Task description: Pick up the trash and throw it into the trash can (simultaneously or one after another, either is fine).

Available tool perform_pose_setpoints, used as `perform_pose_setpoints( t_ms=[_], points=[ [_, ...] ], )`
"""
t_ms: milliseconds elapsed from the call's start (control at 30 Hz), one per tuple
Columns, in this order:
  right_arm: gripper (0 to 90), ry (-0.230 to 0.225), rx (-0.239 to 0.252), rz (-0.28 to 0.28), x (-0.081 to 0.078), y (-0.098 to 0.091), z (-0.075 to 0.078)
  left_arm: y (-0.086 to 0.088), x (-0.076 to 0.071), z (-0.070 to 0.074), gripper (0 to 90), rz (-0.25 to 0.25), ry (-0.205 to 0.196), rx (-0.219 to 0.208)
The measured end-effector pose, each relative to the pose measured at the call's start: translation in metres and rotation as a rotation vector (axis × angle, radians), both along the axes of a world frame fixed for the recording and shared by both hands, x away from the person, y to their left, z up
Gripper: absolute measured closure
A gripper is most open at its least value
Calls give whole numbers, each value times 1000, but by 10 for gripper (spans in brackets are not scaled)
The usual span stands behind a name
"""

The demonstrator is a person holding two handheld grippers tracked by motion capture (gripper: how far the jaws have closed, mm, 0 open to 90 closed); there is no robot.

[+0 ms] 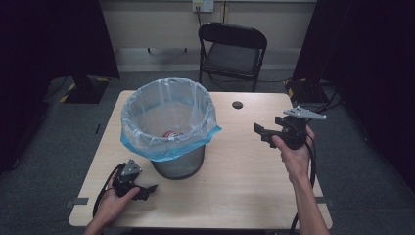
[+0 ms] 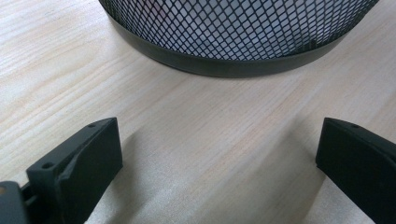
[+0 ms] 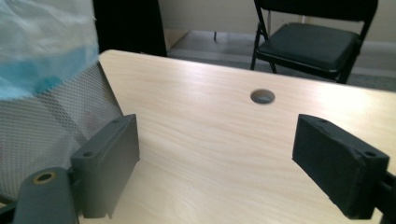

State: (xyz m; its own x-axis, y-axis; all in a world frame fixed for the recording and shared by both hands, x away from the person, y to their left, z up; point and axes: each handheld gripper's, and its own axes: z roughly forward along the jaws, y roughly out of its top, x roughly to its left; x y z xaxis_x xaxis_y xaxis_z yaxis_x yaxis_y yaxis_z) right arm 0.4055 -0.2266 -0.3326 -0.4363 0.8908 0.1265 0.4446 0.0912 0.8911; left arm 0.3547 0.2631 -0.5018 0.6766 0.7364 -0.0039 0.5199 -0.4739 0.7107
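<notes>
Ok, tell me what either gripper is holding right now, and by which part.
Nothing is held. The left gripper rests open on the table by the black mesh waste bin; the right gripper is open over bare light wooden table.

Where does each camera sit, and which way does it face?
High view: above the person's side, facing forward and down on the pale wooden table; both forearms, left gripper, right gripper.
Left gripper view: low, facing the black mesh bin's base; open jaws.
Right gripper view: faces the black folding chair; open jaws.
Shared: bin, table.
</notes>
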Motion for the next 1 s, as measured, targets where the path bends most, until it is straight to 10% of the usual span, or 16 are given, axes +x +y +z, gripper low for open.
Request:
perform_pose_setpoints(
  t_ms=[1000],
  points=[
    [144, 156, -122, -56, -40, -27, -88, 0, -1, 0, 0, 7, -1, 5]
  ],
)
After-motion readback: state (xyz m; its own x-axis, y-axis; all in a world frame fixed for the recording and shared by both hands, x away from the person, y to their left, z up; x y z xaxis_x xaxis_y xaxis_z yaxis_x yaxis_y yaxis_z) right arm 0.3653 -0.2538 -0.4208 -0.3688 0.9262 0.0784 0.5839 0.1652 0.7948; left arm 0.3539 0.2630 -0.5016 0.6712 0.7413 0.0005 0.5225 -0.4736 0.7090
